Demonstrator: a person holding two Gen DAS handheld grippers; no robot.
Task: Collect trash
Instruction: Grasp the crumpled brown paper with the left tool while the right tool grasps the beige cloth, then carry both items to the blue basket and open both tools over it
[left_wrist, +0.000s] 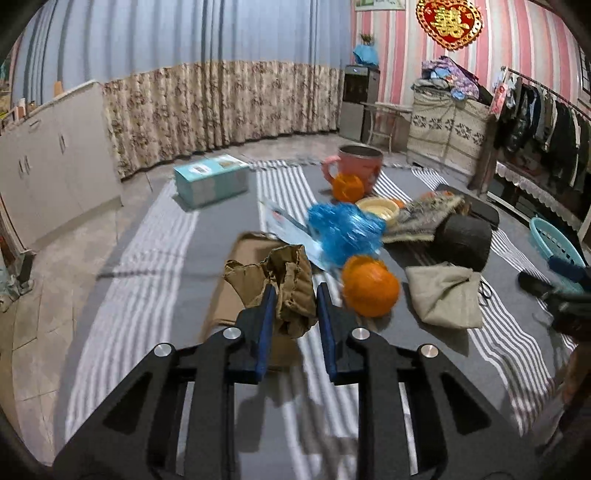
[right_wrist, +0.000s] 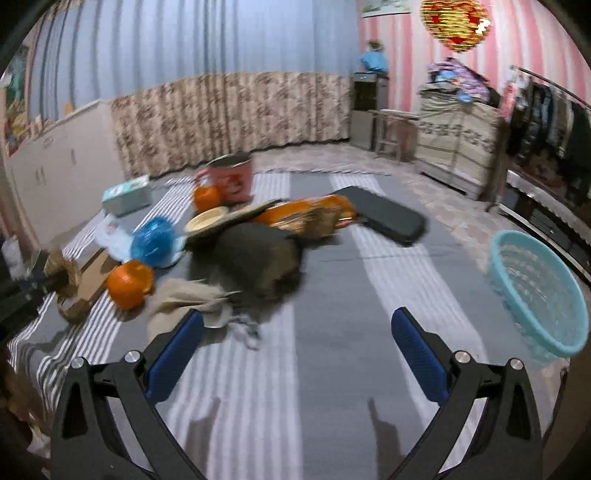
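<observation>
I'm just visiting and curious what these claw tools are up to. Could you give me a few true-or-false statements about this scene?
1. The left gripper grips crumpled brown paper. True.
2. The right gripper holds an orange. False: it is open and holds nothing.
3. A turquoise basket sits at the right. True.
4. The pink mug lies tipped over. False: it stands upright.
5. An orange sits right in front of the mug. True.
</observation>
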